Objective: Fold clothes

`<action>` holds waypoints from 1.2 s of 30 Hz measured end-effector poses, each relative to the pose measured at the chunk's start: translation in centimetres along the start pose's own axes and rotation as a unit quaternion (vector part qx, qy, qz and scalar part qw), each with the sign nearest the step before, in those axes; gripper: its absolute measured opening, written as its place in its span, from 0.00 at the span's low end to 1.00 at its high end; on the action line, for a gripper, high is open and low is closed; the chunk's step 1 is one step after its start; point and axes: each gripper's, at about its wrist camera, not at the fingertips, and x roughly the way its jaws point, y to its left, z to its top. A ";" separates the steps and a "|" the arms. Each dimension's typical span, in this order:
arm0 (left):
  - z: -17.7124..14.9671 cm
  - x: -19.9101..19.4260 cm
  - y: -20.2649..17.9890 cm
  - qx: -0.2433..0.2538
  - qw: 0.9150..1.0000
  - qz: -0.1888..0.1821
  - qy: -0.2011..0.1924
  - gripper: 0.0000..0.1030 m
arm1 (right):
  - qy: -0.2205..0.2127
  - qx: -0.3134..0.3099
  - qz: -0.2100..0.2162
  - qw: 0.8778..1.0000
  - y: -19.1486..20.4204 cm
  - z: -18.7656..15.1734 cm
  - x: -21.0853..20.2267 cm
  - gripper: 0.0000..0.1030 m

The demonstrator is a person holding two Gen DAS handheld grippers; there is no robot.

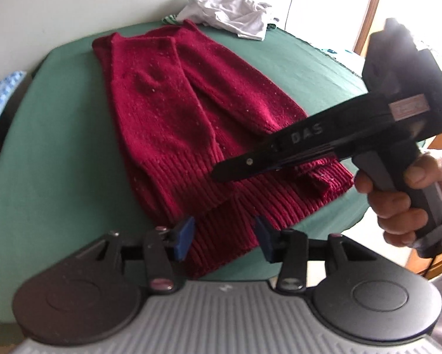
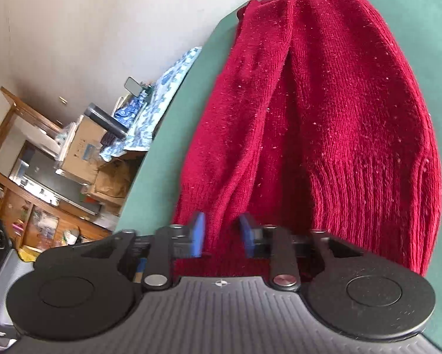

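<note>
Clutter seen beyond the green surface (image 1: 294,67)

A cardboard box (image 2: 85,144) and a blue patterned cloth (image 2: 164,88) are seen past its edge, before a wooden cabinet (image 2: 14,183).

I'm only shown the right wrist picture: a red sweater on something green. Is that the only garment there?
Observer: No. The left wrist view shows a crumpled white garment at the far end of the green surface, beyond the red sweater.
Operator: Where are the other tongs?
Observer: The left tongs stand open over the sweater's ribbed hem.
Operator: And who holds mine?
Observer: A hand grips the handle of the right tongs, which point across that hem.
</note>
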 end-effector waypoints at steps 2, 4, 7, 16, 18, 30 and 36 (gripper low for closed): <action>0.2 -0.4 0.7 -0.010 1.000 -0.014 -0.001 0.51 | -0.008 -0.021 -0.007 1.000 0.6 0.0 -1.1 0.05; 0.5 -0.7 1.1 -0.007 1.000 -0.020 -0.005 0.56 | -0.019 -0.046 -0.013 0.999 1.4 0.0 -2.2 0.05; 1.0 -0.3 1.3 0.005 1.000 -0.028 -0.007 0.59 | -0.003 -0.061 -0.038 0.997 1.2 -0.3 -1.7 0.05; 1.3 1.8 0.9 0.024 0.997 -0.066 0.012 0.60 | -0.031 -0.050 -0.031 0.998 1.5 -0.4 -2.8 0.41; 1.2 1.9 0.6 0.024 0.997 -0.066 0.012 0.61 | -0.026 -0.038 -0.030 0.999 1.4 -0.2 -1.7 0.40; 0.7 1.0 -0.9 0.021 0.999 -0.043 0.002 0.74 | -0.049 -0.095 -0.075 0.991 3.0 0.7 -2.5 0.07; 0.1 1.3 -1.8 0.030 0.999 -0.027 0.007 0.69 | -0.028 -0.044 -0.084 0.995 1.1 0.4 -2.1 0.29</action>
